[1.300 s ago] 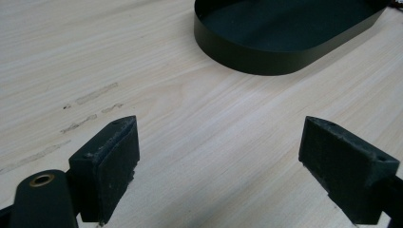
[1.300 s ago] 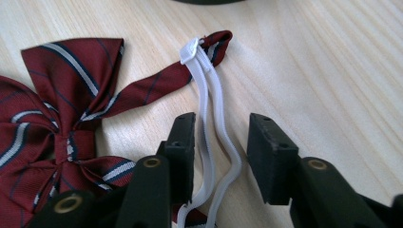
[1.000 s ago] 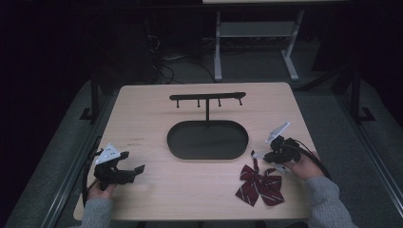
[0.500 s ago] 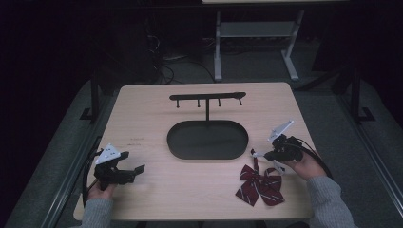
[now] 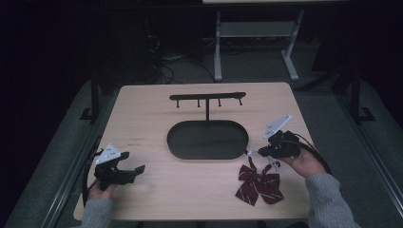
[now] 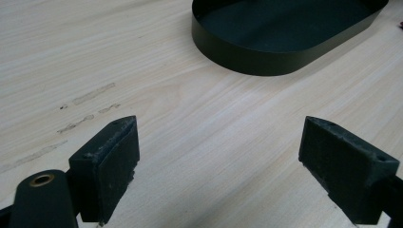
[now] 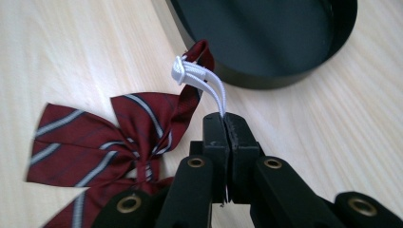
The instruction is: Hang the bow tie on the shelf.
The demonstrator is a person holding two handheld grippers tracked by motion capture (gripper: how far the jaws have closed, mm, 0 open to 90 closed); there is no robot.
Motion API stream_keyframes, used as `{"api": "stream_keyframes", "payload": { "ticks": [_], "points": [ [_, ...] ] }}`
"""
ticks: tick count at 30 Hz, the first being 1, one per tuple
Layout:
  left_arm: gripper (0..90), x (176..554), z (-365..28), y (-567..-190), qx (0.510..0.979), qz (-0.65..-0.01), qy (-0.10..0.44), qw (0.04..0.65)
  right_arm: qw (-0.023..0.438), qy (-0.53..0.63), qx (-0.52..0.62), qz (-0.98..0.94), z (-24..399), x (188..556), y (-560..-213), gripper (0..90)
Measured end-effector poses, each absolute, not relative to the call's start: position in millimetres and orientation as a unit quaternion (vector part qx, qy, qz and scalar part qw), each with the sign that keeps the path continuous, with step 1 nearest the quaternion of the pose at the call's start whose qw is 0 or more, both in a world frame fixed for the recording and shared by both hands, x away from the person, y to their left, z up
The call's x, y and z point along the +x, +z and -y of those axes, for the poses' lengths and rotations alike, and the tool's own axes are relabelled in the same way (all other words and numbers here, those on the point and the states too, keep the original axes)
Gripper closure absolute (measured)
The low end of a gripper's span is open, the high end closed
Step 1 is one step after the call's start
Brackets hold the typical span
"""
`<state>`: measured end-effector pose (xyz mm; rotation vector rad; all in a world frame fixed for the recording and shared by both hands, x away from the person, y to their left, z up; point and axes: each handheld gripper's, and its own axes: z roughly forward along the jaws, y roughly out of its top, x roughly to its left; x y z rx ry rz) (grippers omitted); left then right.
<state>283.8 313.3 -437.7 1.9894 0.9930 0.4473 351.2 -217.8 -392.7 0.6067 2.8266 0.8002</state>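
Right gripper view: right claw [image 7: 223, 118] pinches the bow tie's [image 7: 109, 142] white elastic loop [image 7: 199, 78]; lift steadily toward the hook stand [image 5: 207, 99], left claw [image 6: 218, 166] open.

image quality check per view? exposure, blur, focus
High view: dim, room behind nearly black, table evenly lit and sharp. Left gripper view: bright, wood grain crisp, near fingers slightly soft. Right gripper view: white loop sharp, bow tie blurs toward the left edge.

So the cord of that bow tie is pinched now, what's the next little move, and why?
Probably lift a bit higher, toward the rack. The right hand-held gripper is shut on the white cord, but most of the bow tie lies on the table, so it needs to hang free before the loop can go over a peg. The left hand-held gripper is open, holding nothing.
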Motion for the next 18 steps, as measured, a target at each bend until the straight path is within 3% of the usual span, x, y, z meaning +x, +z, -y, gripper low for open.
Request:
{"api": "stream_keyframes", "payload": {
  "ticks": [18],
  "points": [
    [13.1, 284.2, -312.3, -438.6, 0.798, -0.395, 0.180, 0.418, 0.079, 0.286, 0.181, -0.938, 211.4, 343.8, -359.6, 87.9]
  ]
}}
